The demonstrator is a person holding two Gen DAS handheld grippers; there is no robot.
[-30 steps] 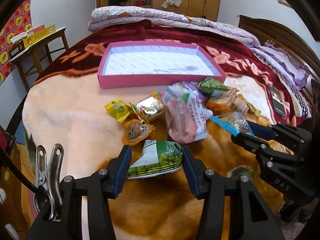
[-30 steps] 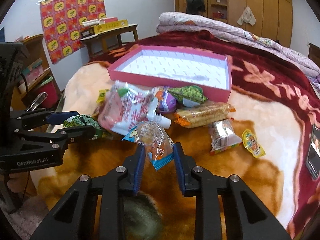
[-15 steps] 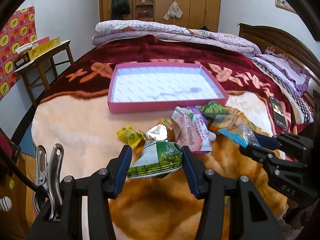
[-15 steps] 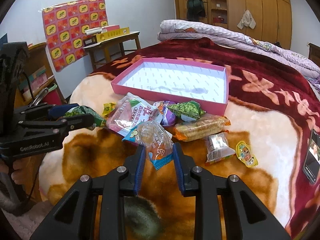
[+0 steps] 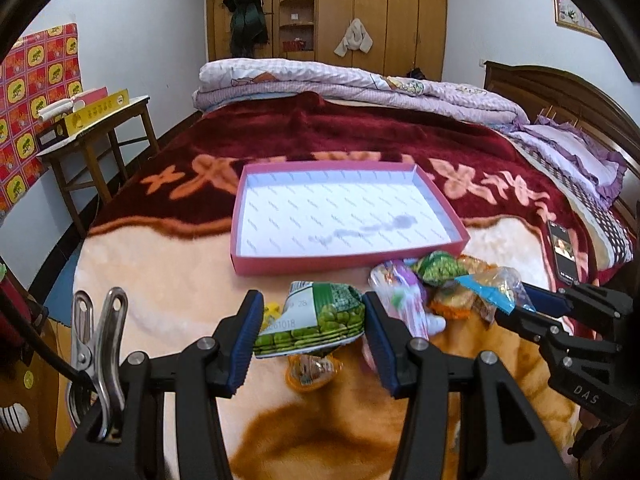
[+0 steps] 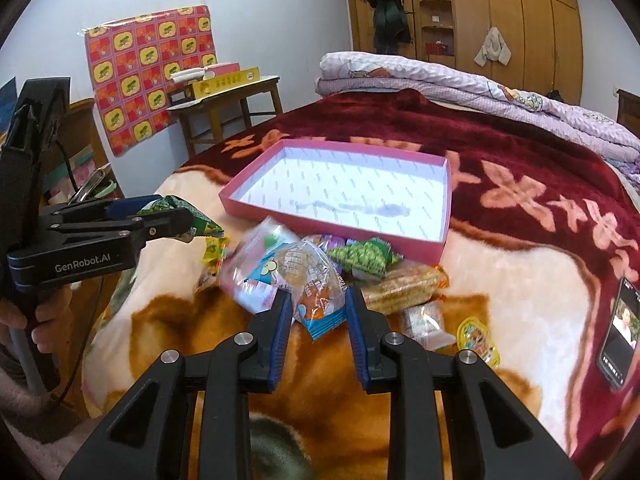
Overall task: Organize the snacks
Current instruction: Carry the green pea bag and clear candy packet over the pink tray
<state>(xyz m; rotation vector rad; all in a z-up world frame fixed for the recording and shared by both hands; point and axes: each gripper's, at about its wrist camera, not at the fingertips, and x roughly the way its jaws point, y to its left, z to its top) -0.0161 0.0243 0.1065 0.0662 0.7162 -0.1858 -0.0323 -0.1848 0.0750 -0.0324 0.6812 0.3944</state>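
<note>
My left gripper [image 5: 314, 322] is shut on a green pea snack bag [image 5: 316, 322] and holds it above the blanket, short of the pink tray [image 5: 344, 264]. It also shows in the right wrist view [image 6: 176, 220]. My right gripper [image 6: 318, 308] is shut on a clear and blue snack bag [image 6: 316, 296], lifted over the snack pile; it shows at the right of the left wrist view [image 5: 516, 306]. The tray [image 6: 336, 224] has nothing in it. Several snack packets [image 6: 404, 288] lie on the blanket in front of the tray.
A phone [image 6: 620, 332] lies on the blanket at the right. A wooden side table [image 6: 224, 108] stands left of the bed. Folded quilts [image 5: 352, 80] lie at the far end. A metal clip [image 5: 98, 344] hangs on my left gripper.
Both grippers have risen and moved toward the tray, each with its snack bag. The snack pile now lies lower and closer under them.
</note>
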